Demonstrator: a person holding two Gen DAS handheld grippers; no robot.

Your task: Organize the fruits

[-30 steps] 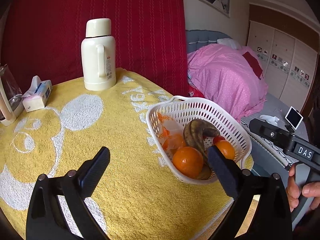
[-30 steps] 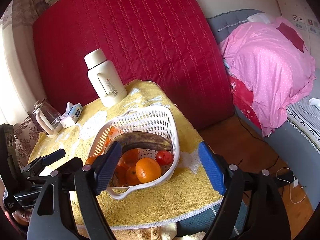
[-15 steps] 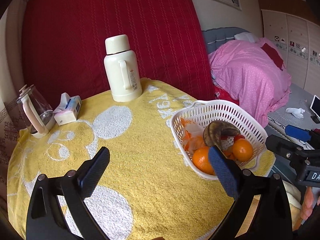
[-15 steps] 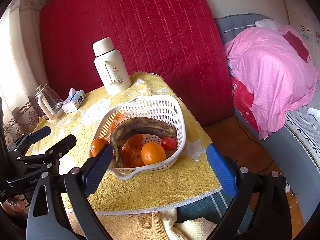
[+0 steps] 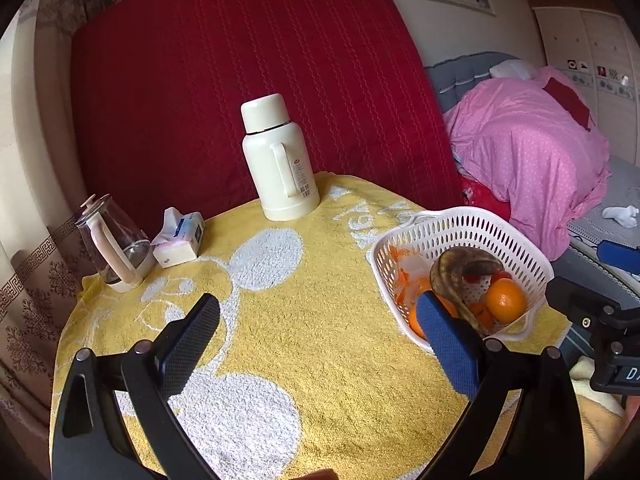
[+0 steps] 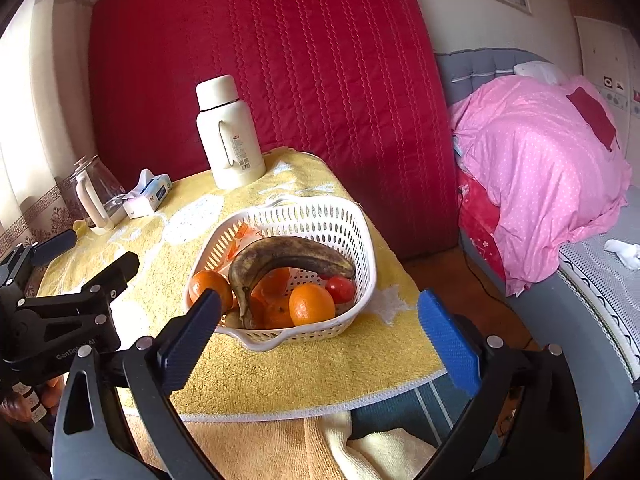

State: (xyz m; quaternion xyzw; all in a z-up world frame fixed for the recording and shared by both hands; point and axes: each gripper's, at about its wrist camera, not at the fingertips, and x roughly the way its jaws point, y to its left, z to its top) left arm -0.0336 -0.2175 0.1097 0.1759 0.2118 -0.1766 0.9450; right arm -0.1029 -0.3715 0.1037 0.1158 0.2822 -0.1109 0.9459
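From the left wrist view, the left gripper (image 5: pixel 318 326) stood with its jaws wide and nothing between them, poised over bare yellow towel (image 5: pixel 312 344). The white basket (image 5: pixel 516 236) lay off to its right, near the table's right-hand edge, with the blue pad of the near finger just overlapping its nearest corner in the picture. Inside lay a browned banana (image 5: pixel 448 268) arched over the oranges (image 5: pixel 505 301), and a red tomato (image 5: pixel 500 275) showed behind. To the left and ahead the cloth was open; only a cream thermos (image 5: pixel 278 160), a tissue pack (image 5: pixel 180 238) and a glass kettle (image 5: pixel 110 240) stood along the far side, well apart from the basket.

From the right wrist view, the right gripper (image 6: pixel 318 326) had its jaws spreading to their widest, empty, and the basket (image 6: pixel 360 224) sat almost straight ahead of it, between the two pads as seen from there. The banana (image 6: pixel 296 254) ran crosswise to the gripper's reach, its curve lying over the oranges (image 6: pixel 311 305), the tomato (image 6: pixel 341 289) tucked under its right end. I judged the right hand the better placed to go in; the left gripper (image 6: pixel 86 276) hung off to the side. The basket's near rim stood close to the towel's hem and the table's front edge, so little room was left there.
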